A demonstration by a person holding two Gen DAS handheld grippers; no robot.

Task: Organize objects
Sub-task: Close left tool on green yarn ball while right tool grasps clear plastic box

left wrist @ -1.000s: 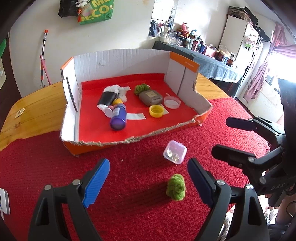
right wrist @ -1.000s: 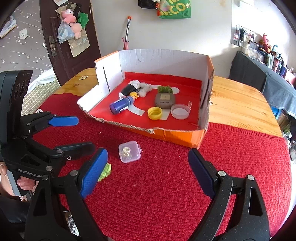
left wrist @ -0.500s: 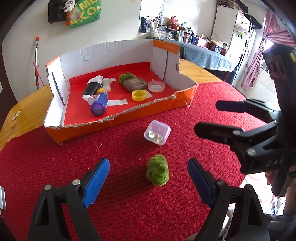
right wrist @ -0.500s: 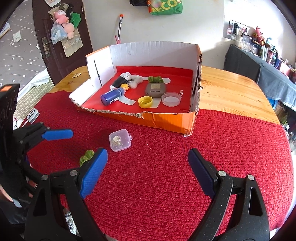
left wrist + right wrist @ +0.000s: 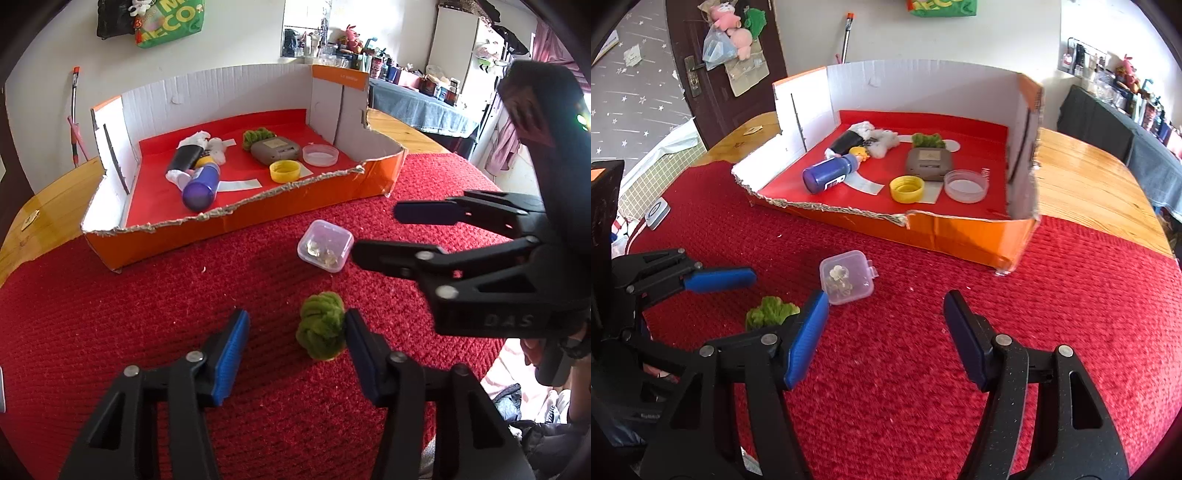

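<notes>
A green yarn ball lies on the red cloth between the fingers of my left gripper. The jaws are closing; the right pad sits against the ball and the left pad stands apart from it. A small clear lidded box with bits inside rests just beyond. My right gripper hangs low over the cloth. Its jaws are closing with nothing between them. The clear box sits just ahead of its left finger, and the yarn ball lies further left.
An open cardboard box with a red floor holds a purple bottle, a yellow cap, a clear lid, a grey case and another green ball. Wooden table shows beyond the cloth.
Both grippers came down toward the cloth and their jaws narrowed. The yarn ball now sits between the left fingers. The clear box is nearer the right gripper.
</notes>
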